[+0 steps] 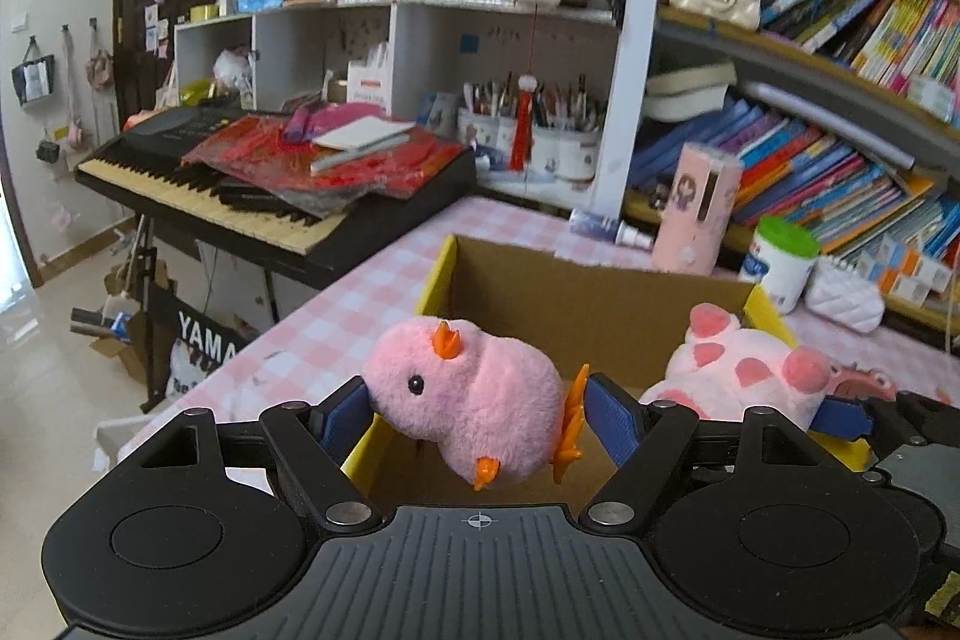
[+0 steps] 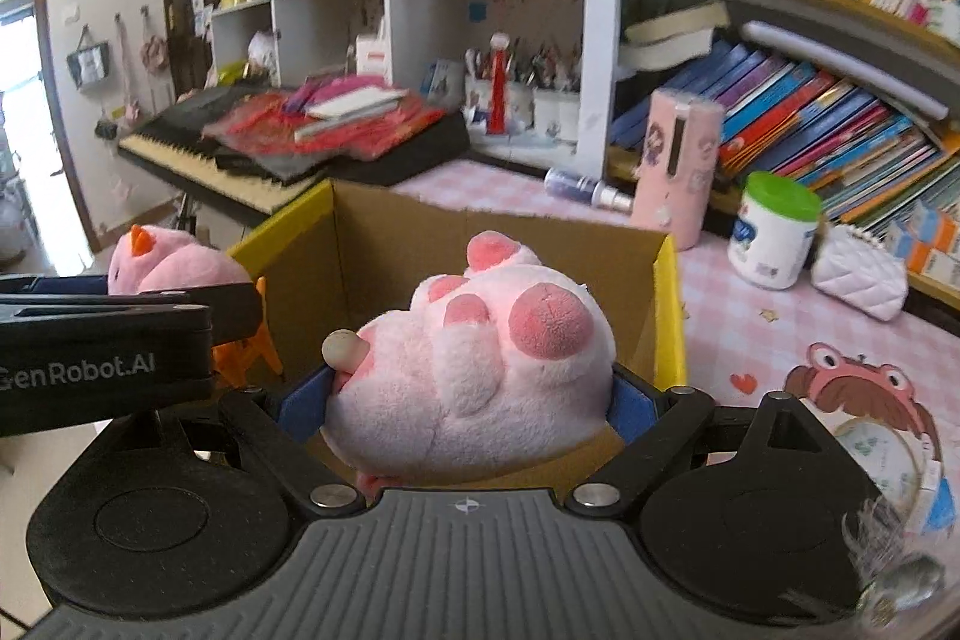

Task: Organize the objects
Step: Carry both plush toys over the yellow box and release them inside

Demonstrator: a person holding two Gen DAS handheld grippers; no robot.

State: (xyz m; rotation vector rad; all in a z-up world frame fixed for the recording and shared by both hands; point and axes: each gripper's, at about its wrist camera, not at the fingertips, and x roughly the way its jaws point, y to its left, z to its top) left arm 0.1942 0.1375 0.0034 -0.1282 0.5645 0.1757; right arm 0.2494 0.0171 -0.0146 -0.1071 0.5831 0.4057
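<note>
The chick plush (image 1: pixel 465 400) is pink with orange beak and feet. The pig plush (image 2: pixel 480 370) is pale pink with darker pink spots. The box (image 1: pixel 576 304) is brown inside, yellow outside. The tablecloth (image 1: pixel 336 316) is pink-and-white checked.

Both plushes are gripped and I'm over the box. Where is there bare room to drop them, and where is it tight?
The cardboard box looks empty inside, so its floor is the roomiest spot. A strip of checked tablecloth lies bare between the box and the keyboard. It is crowded right of the box: pink tumbler, green-lidded jar, quilted white pouch.
</note>
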